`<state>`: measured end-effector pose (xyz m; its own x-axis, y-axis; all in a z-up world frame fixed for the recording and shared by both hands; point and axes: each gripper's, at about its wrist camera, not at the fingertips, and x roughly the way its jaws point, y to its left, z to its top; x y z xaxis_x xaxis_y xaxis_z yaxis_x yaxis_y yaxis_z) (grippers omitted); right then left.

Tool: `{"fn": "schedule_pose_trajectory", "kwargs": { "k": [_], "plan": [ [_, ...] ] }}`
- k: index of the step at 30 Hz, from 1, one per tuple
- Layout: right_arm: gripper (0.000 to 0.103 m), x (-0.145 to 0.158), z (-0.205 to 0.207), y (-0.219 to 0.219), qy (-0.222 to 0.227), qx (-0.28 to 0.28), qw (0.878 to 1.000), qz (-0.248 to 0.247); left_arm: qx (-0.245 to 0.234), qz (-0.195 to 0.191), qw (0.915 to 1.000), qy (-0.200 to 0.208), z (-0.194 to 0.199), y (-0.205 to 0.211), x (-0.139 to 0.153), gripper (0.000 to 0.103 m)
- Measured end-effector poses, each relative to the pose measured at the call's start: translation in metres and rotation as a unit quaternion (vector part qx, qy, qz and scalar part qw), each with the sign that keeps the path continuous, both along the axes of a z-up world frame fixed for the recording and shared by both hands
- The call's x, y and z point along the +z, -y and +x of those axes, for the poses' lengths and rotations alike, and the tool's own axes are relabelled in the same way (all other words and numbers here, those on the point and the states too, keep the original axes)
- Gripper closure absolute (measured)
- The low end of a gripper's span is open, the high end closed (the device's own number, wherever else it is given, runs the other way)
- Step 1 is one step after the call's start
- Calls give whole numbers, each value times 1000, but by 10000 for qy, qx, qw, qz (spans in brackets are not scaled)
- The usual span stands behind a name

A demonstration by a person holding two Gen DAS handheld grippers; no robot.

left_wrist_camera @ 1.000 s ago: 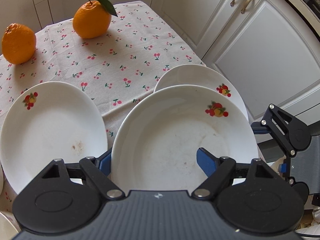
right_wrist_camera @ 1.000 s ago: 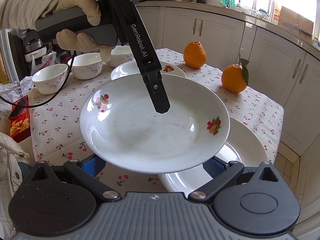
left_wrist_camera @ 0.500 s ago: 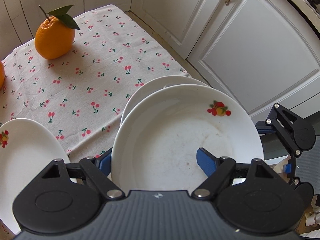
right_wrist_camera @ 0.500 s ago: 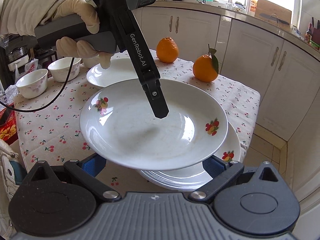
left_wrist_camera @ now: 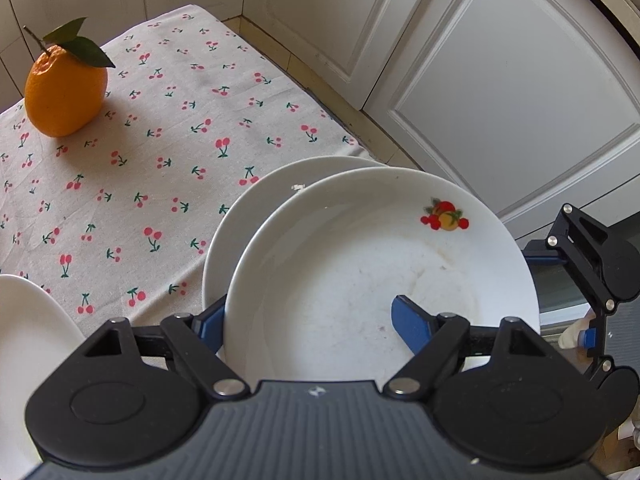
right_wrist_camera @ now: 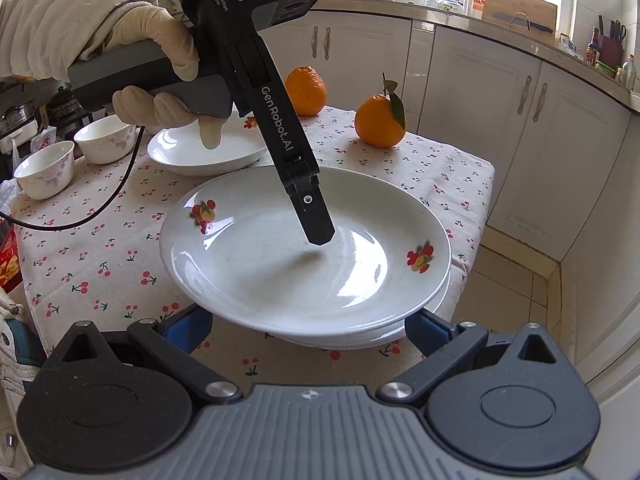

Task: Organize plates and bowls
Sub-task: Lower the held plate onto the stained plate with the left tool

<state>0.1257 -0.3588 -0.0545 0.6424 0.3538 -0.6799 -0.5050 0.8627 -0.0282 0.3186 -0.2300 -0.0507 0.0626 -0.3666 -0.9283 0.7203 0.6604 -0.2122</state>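
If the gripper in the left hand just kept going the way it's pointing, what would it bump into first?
The left gripper points steeply down with one finger over the held plate and one under its rim, jaws closing. Pushing on would probably press that plate onto the plate beneath; the gap is hard to judge.

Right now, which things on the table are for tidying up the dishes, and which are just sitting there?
For the job:
- raised white ceramic plate with fruit print
- white plate beneath it
- third white plate, farther back
- small white flowered bowl
- second flowered bowl beside it

Just lying about:
- leafy round orange
- plain round orange
- cherry-print tablecloth
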Motion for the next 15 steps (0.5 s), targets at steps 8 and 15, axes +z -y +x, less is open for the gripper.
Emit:
{"fn": "schedule_pose_trajectory", "kwargs": {
  "k": [8,15],
  "plan": [
    [0,-4,0,3,-76,-84,9999,14,-18,6,10000,-36,3,2,-8,21],
    [0,-5,-2,7,-63,-159,9998,78,-86,67,9999,0,4,8,-12,20]
  ]
}}
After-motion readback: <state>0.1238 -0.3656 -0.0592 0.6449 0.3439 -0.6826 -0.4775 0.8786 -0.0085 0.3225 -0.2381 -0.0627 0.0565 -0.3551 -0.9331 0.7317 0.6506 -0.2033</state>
